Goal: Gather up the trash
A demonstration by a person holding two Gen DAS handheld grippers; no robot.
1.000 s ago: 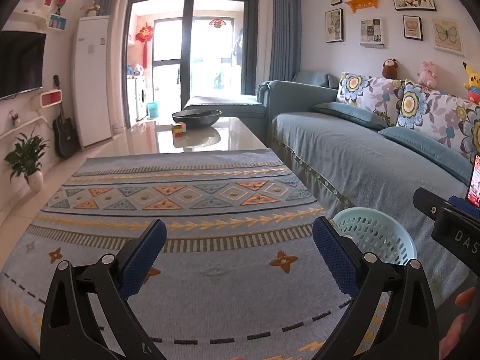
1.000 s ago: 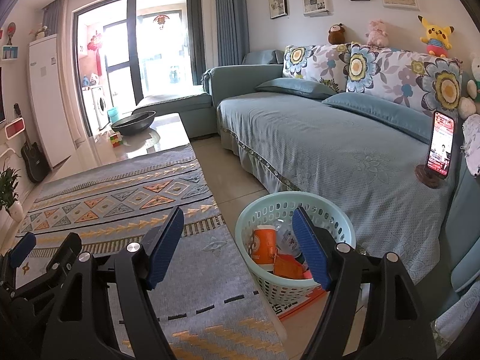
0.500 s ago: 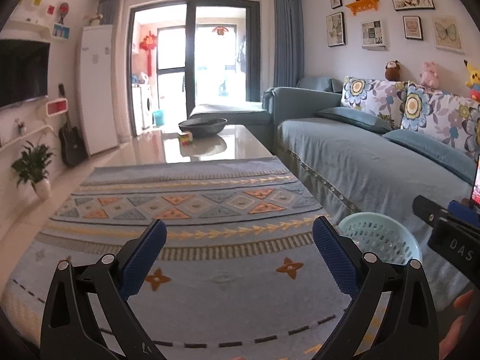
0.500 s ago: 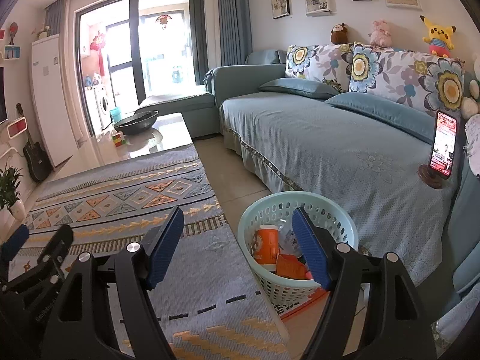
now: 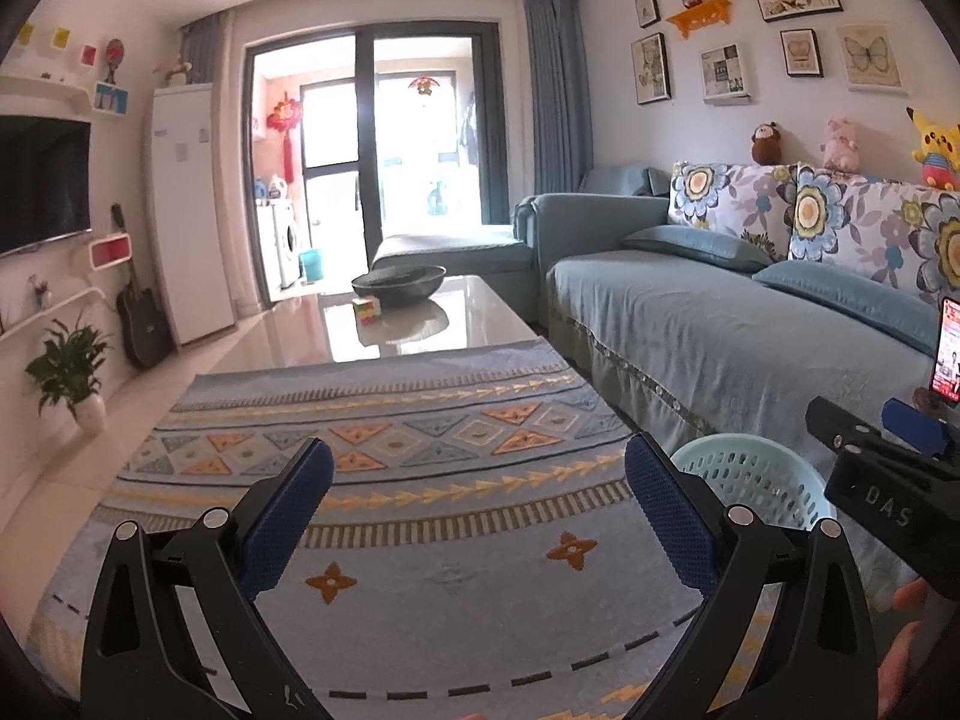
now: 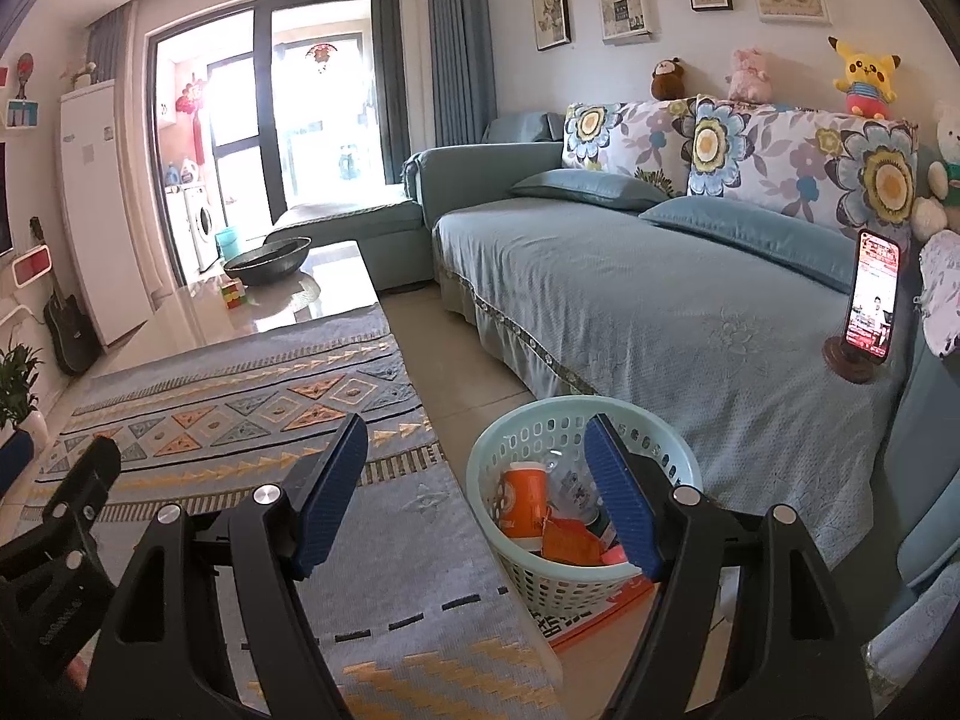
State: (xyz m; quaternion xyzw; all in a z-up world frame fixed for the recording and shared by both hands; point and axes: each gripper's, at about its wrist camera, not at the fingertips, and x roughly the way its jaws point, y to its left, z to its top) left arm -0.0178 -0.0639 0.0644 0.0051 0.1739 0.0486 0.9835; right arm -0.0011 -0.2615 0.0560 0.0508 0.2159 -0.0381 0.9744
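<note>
Patterned cloth [image 5: 420, 480] on the worktop looks clear of litter, though its near edge is hidden. Both the left gripper [image 5: 477, 504] and right gripper [image 6: 477, 483] have jaws wide and empty, while the basket [image 6: 678, 450] holds trash; next comes spotting any remaining piece.

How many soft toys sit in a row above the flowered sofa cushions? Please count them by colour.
Brown plush monkey: 1
Pink plush pig: 1
Yellow plush toy with pointed ears: 1
Total: 3

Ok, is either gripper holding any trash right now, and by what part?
Nothing is held. The left gripper and the right gripper both stand open with nothing between the pads; the trash lies in the basket.
</note>
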